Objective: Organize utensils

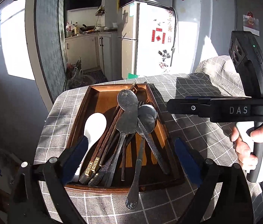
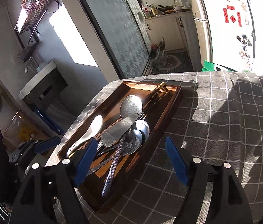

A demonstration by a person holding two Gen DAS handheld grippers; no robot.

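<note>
A dark wooden tray [image 1: 79, 115] [image 2: 172, 108] lies on a table with a grey checked cloth [image 1: 196, 140] [image 2: 215, 130]. It holds a heap of utensils: a white ceramic spoon [image 1: 94, 128] [image 2: 88, 134], metal spoons [image 1: 127, 99] [image 2: 131, 106], a knife [image 1: 125, 123], dark chopsticks [image 1: 101, 149] and a textured handle [image 2: 112, 166]. One spoon handle [image 1: 133, 192] juts over the near rim. My left gripper [image 1: 131, 160] hangs open over the tray's near end. My right gripper [image 2: 131, 160] [image 1: 170, 106] is open above the tray's right rim. Neither holds anything.
A hand [image 1: 252, 145] grips the right gripper's handle. The table's left edge [image 1: 45, 130] drops to the floor. A cloth-covered bulge [image 1: 215, 69] rises at the back right. Beyond stand a fridge [image 1: 146, 41] and a kitchen counter [image 2: 165, 16].
</note>
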